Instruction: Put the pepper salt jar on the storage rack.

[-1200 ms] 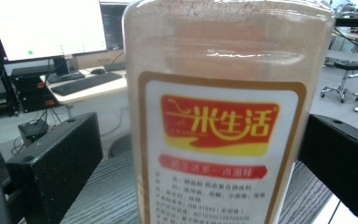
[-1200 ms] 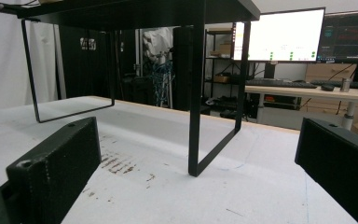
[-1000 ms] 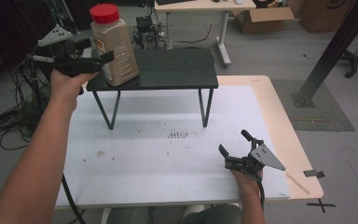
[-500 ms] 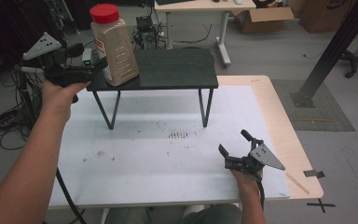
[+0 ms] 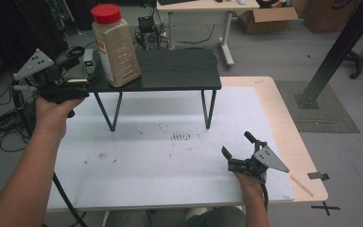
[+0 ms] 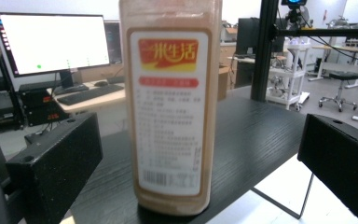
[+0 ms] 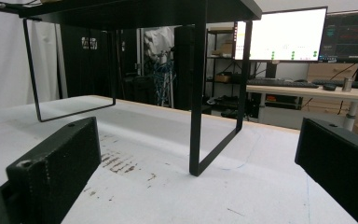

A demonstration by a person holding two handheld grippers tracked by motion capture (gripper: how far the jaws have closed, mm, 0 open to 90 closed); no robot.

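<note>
So starting at the left side of the high view, the left gripper (image 5: 78, 78) is up at the left end of the black shelf (image 5: 179, 71), held in the person's left hand (image 5: 52, 111). Its jaws are spread wide with nothing between them. They point at the jar (image 5: 116, 45), just short of it and not touching. The jar is a tall clear plastic one with a red cap, full of something tan and grainy, standing upright near the shelf's left end. In the left gripper view the jar (image 6: 170, 107) sits dead center between the two black jaws, label facing the camera, with a clear gap on both sides.

Moving right, the shelf stands on thin black legs on the white table (image 5: 160, 165), which has some dark smudges in the middle.

Over at the right, the right gripper (image 5: 238, 153) rests low on the table near the front edge, well apart from the shelf. Its jaws are wide open too and hold nothing. The right gripper view looks along the tabletop at the shelf's legs (image 7: 198, 93).
</note>
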